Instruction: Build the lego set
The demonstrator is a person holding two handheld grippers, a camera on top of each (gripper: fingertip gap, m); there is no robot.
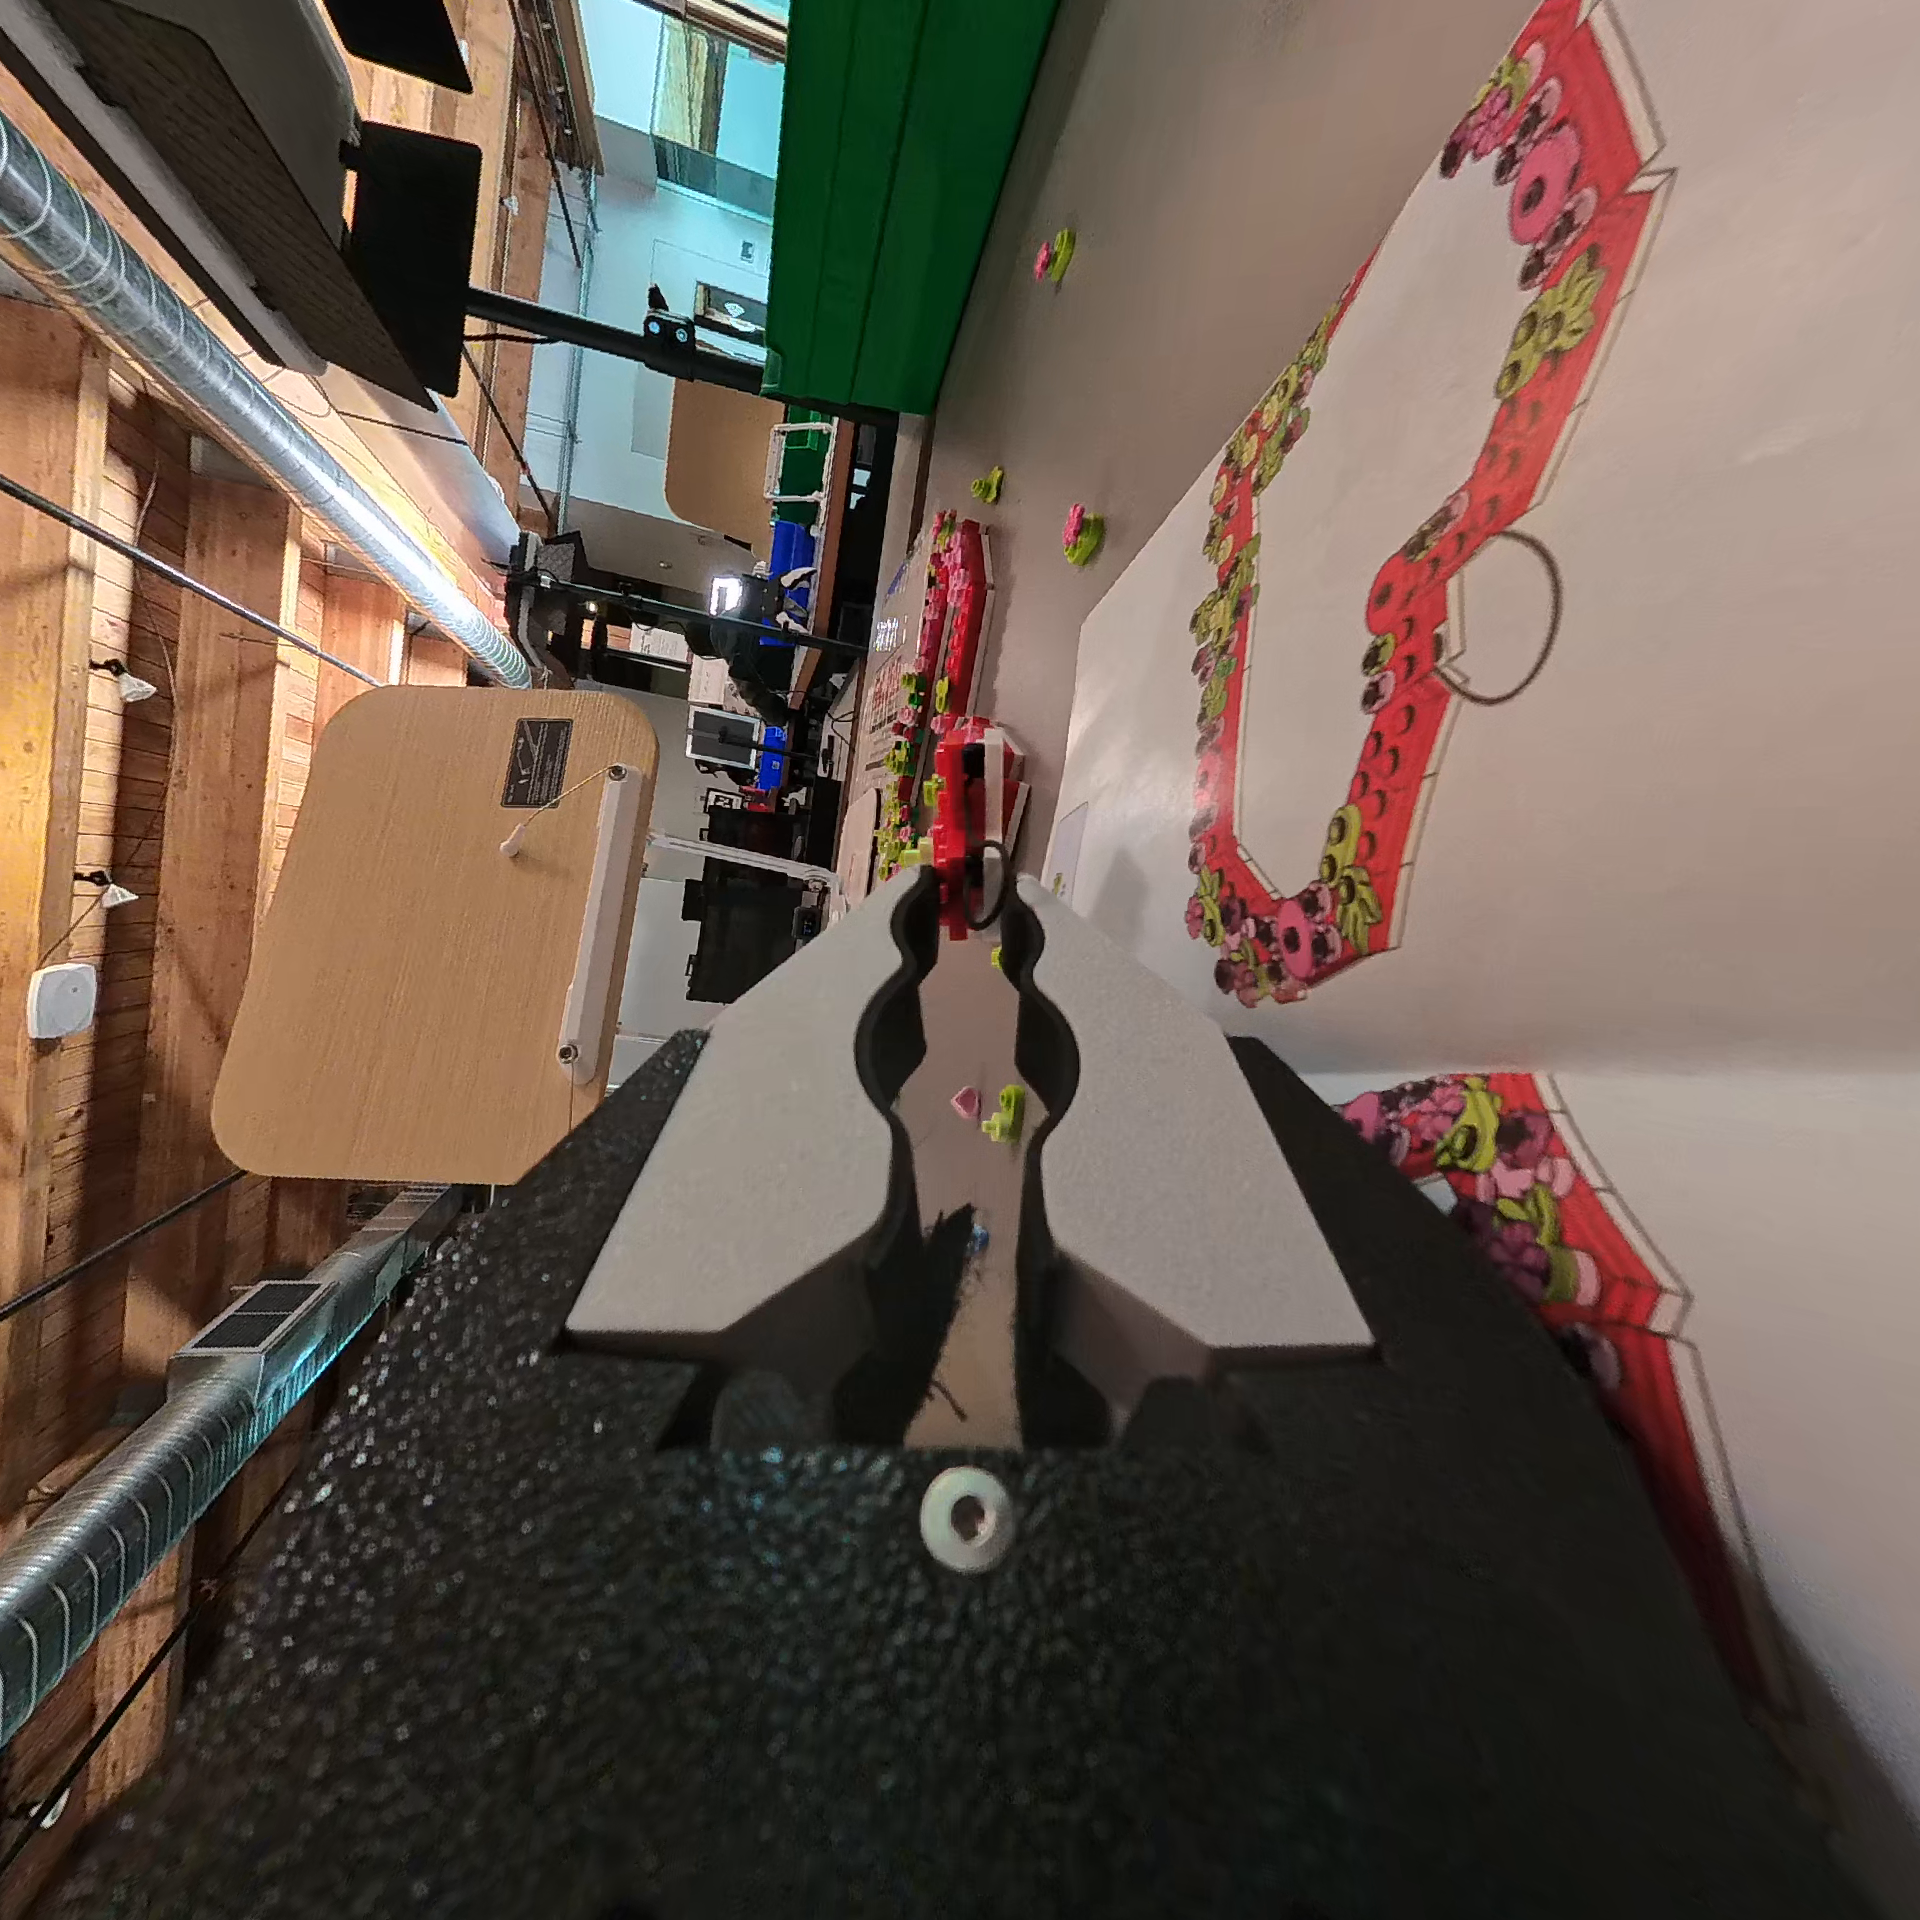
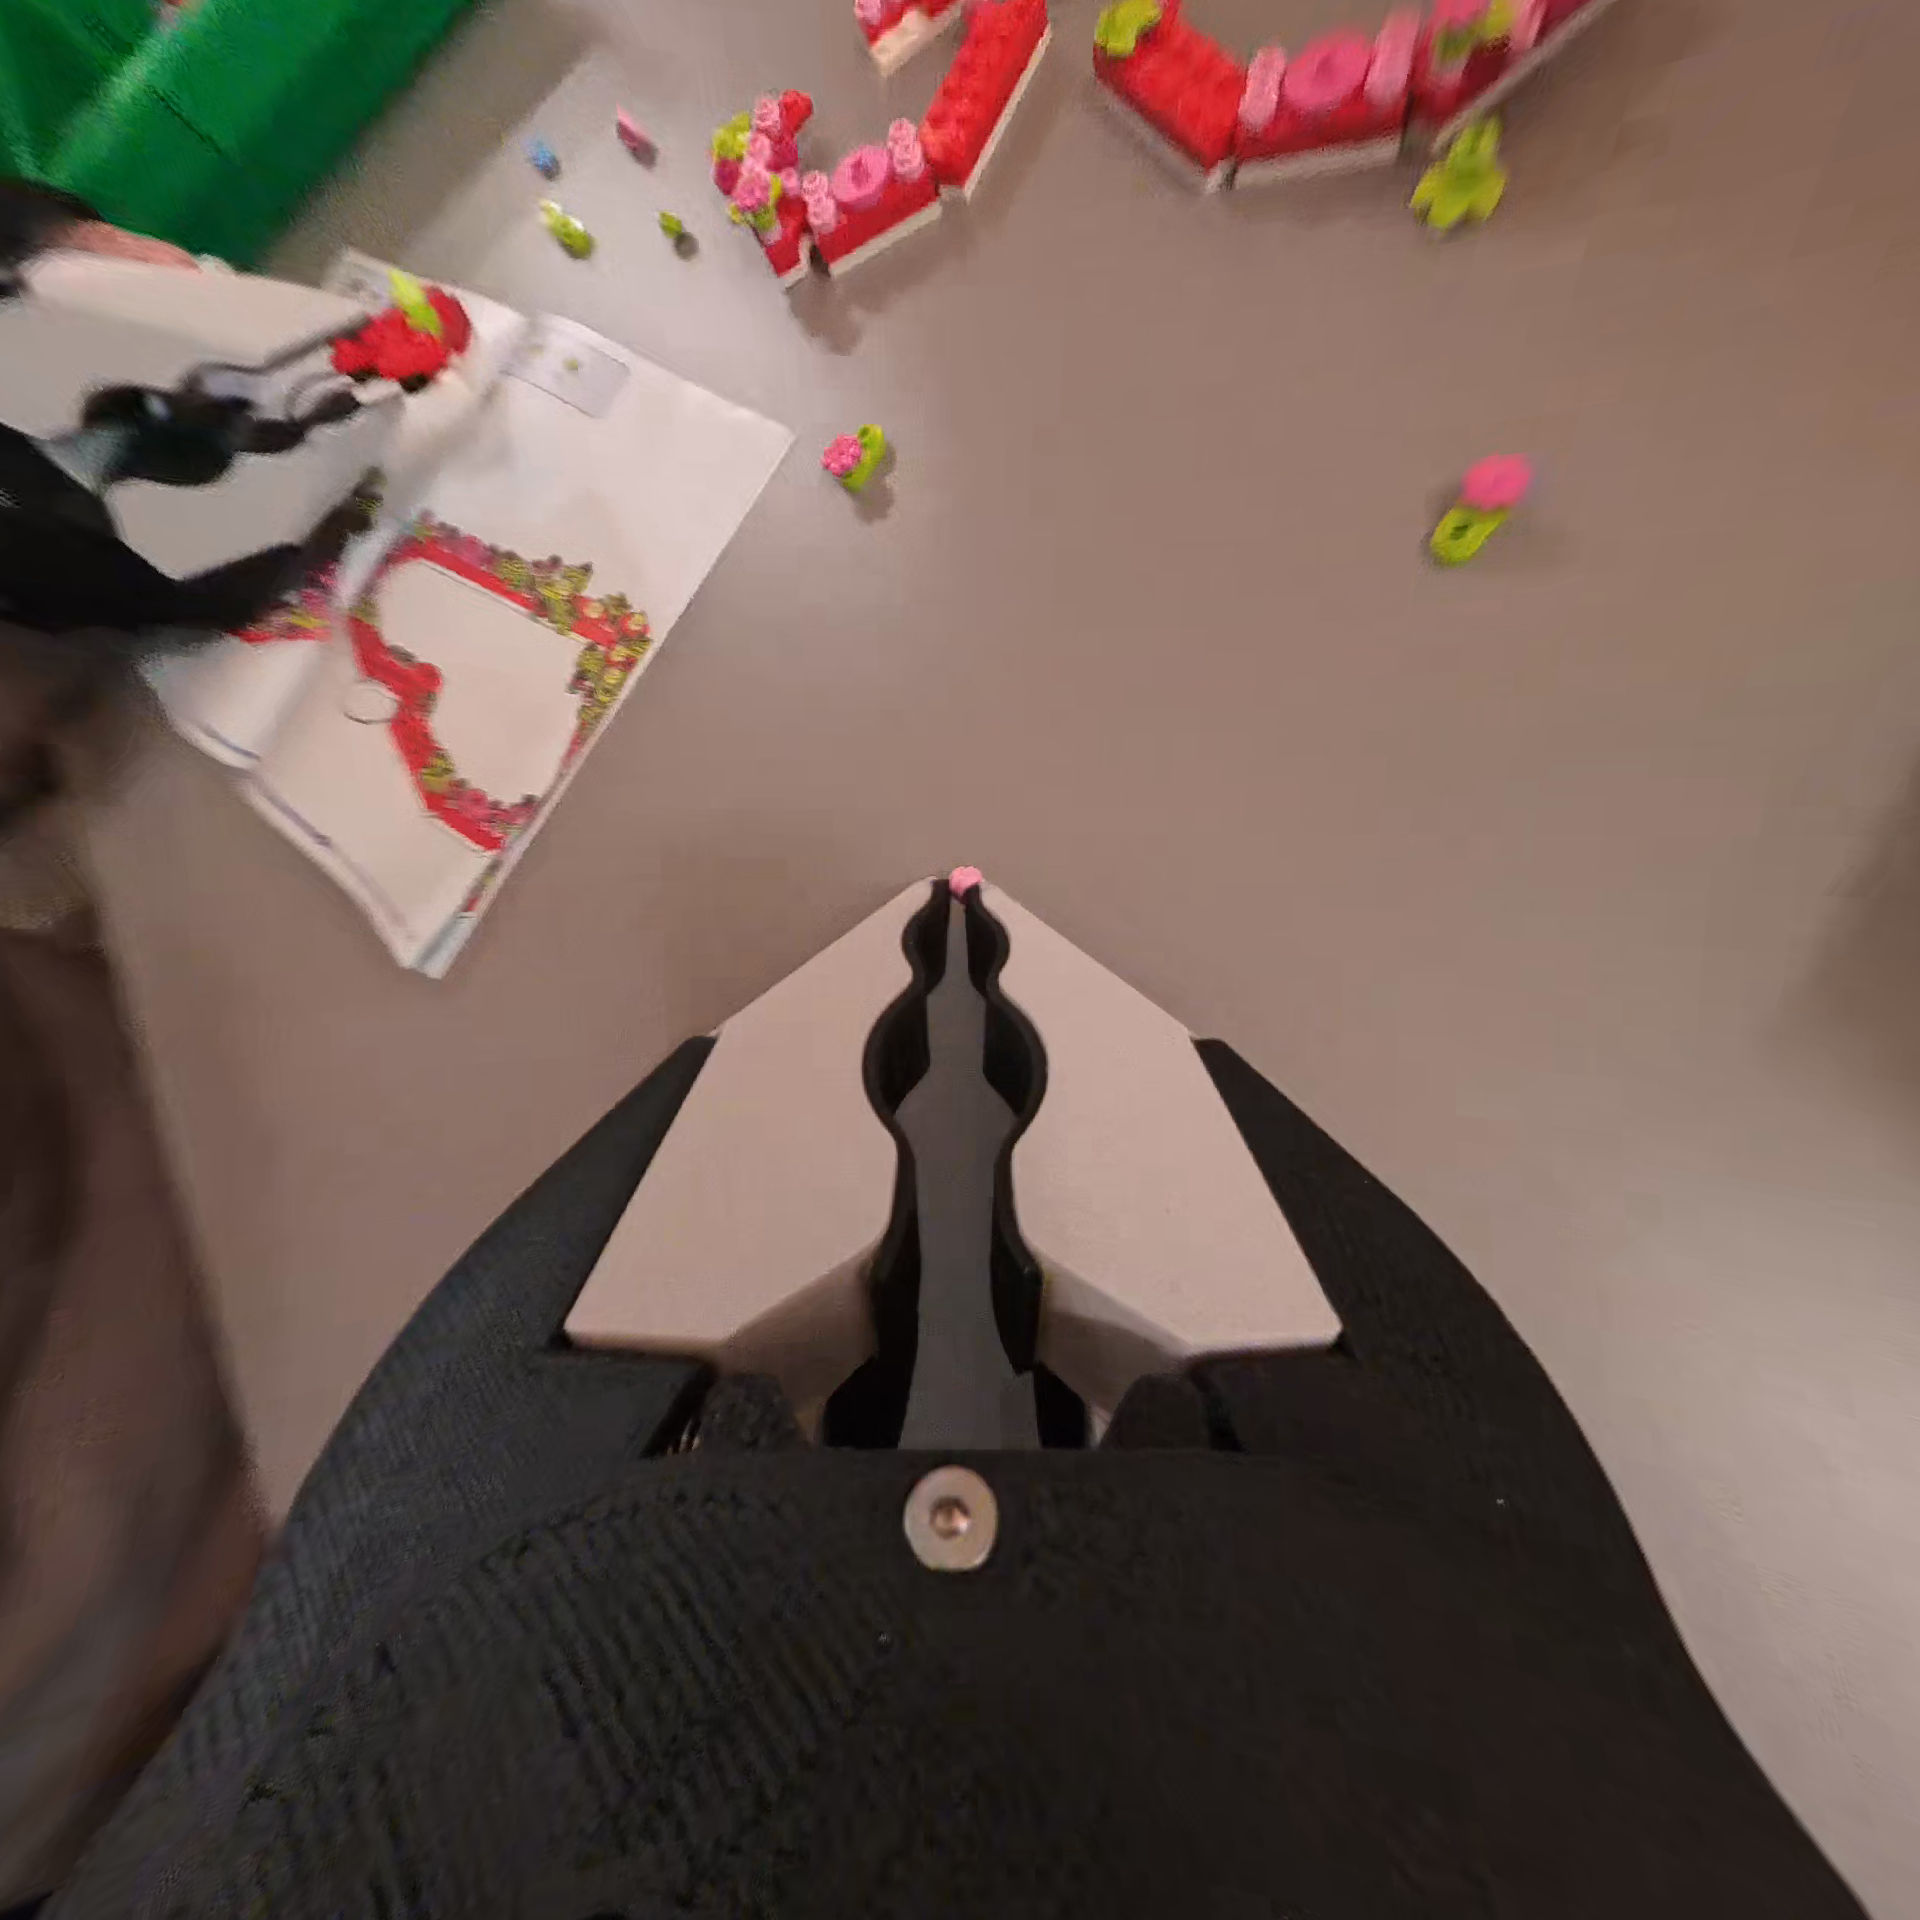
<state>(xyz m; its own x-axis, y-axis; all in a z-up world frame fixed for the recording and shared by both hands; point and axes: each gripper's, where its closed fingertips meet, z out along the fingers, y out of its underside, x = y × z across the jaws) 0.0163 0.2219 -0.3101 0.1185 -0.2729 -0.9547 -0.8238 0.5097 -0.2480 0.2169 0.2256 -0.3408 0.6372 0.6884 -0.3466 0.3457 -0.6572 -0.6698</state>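
Note:
My left gripper (image 1: pixel 971 894) is shut on a red-and-white Lego segment (image 1: pixel 966 800) that carries a black ring, held above the grey table. The same segment (image 2: pixel 400 343), with a lime leaf on top, shows blurred at the upper left of the right wrist view, over the open instruction booklet (image 2: pixel 499 623). My right gripper (image 2: pixel 964 896) is shut on a tiny pink piece (image 2: pixel 965 879) at its fingertips, above bare table. Built red frame sections with pink flowers lie at the far side (image 2: pixel 883 187) (image 2: pixel 1299 104).
Loose pink-and-lime flower pieces (image 2: pixel 857 455) (image 2: pixel 1481 509), a lime leaf (image 2: pixel 1460 182) and small bits (image 2: pixel 566 229) lie on the table. The booklet (image 1: pixel 1558 727) fills the right of the left wrist view. A green box (image 2: pixel 187 104) stands at the far left.

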